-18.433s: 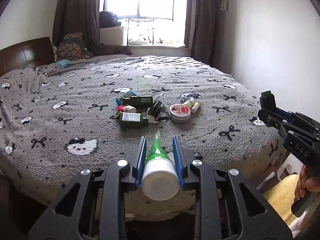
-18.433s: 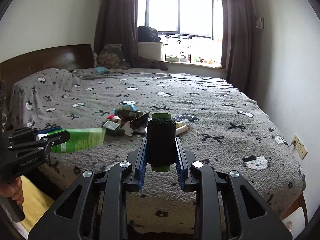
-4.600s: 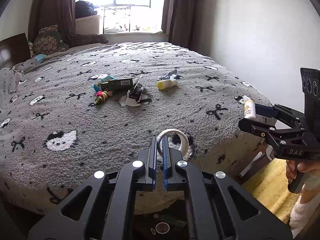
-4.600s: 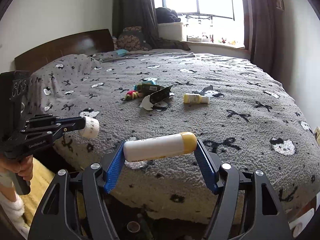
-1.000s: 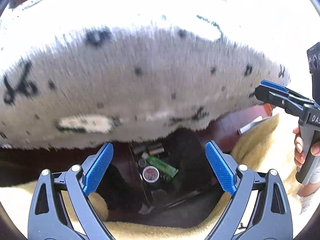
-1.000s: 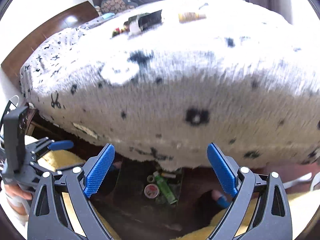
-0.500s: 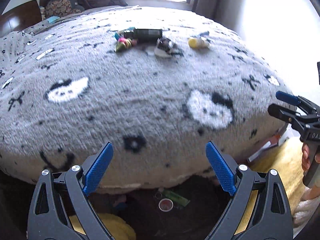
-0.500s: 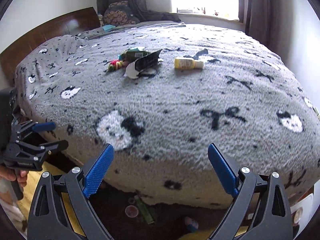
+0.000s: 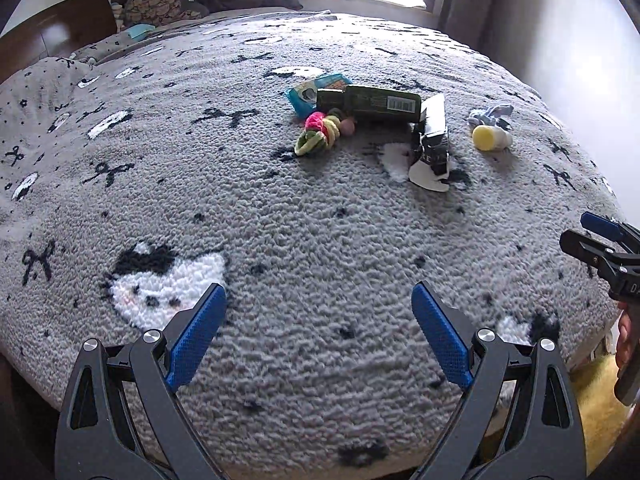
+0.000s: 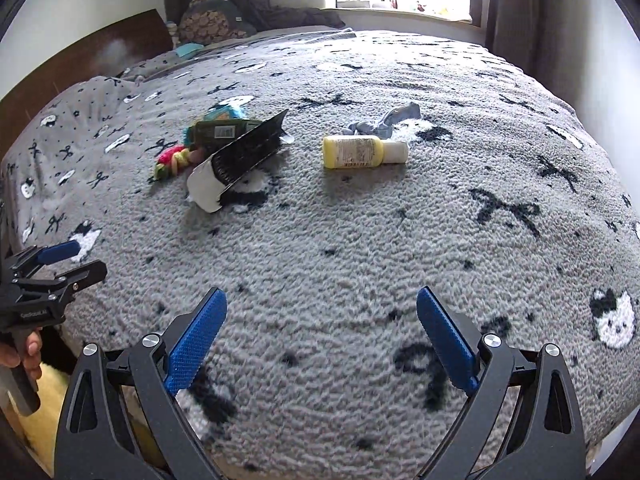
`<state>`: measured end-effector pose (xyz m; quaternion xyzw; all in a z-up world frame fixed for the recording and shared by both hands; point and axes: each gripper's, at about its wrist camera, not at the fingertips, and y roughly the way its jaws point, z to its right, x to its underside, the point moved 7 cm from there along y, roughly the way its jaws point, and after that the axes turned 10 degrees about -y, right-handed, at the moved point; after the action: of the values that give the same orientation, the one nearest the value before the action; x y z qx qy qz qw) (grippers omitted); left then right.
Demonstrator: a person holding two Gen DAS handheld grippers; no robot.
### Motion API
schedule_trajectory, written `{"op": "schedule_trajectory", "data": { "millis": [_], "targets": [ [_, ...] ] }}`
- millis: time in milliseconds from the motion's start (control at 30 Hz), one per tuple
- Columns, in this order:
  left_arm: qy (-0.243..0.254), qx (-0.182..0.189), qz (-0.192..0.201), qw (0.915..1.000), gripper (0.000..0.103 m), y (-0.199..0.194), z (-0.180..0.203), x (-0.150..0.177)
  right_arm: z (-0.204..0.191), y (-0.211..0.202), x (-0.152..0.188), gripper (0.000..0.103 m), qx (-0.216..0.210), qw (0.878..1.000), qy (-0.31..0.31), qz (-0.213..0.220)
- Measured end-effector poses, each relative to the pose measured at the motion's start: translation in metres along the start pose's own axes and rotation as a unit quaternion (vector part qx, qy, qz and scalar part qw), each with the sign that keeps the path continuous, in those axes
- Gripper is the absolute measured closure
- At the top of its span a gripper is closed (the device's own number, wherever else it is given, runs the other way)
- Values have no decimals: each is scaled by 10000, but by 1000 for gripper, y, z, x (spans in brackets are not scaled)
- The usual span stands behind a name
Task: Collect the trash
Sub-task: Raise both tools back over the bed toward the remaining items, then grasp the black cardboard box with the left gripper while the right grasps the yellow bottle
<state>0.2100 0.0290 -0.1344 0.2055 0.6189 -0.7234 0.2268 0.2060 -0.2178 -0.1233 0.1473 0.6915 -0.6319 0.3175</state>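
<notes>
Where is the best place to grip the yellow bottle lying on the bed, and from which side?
Probably the yellow bottle is best taken across its labelled body, coming from above. It lies on its side, white cap pointing right, so the right gripper, open, can close across its width.

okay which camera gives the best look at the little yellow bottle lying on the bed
The right wrist view. There the yellow bottle lies side-on, showing its whole length, printed label and white cap. In the left wrist view the yellow bottle sits far off to the right and end-on, so you mostly see its yellow base.
</notes>
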Motion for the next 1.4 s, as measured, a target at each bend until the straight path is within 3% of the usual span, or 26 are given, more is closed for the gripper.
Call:
{"op": "schedule_trajectory", "data": {
  "millis": [200, 300, 400, 667, 733, 1067, 1400],
  "targets": [
    [-27, -18, -99, 9999, 14, 30, 4, -20, 29, 44, -38, 7, 341, 9991, 242, 0],
    [-21, 36, -90, 10000, 14, 35, 8, -24, 39, 65, -56, 7, 174, 9987, 473, 65],
    [-16, 93, -72, 9999, 14, 37, 14, -28, 46, 80, -71, 7, 292, 9984, 483, 101],
    [116, 220, -61, 9997, 14, 44, 32, -38, 53, 113, -86, 11, 377, 9981, 466, -130],
    [168, 220, -33, 9996, 14, 46, 38, -43, 55, 113, -87, 18, 392, 9982, 450, -99],
    [454, 385, 180, 9981, 15, 54, 87, -72, 62, 86, -79, 18, 437, 9986, 282, 44],
    [736, 341, 32, 9967, 19, 92, 124, -90, 92, 60, -52, 18, 153, 9972, 730, 58]
  ]
}}
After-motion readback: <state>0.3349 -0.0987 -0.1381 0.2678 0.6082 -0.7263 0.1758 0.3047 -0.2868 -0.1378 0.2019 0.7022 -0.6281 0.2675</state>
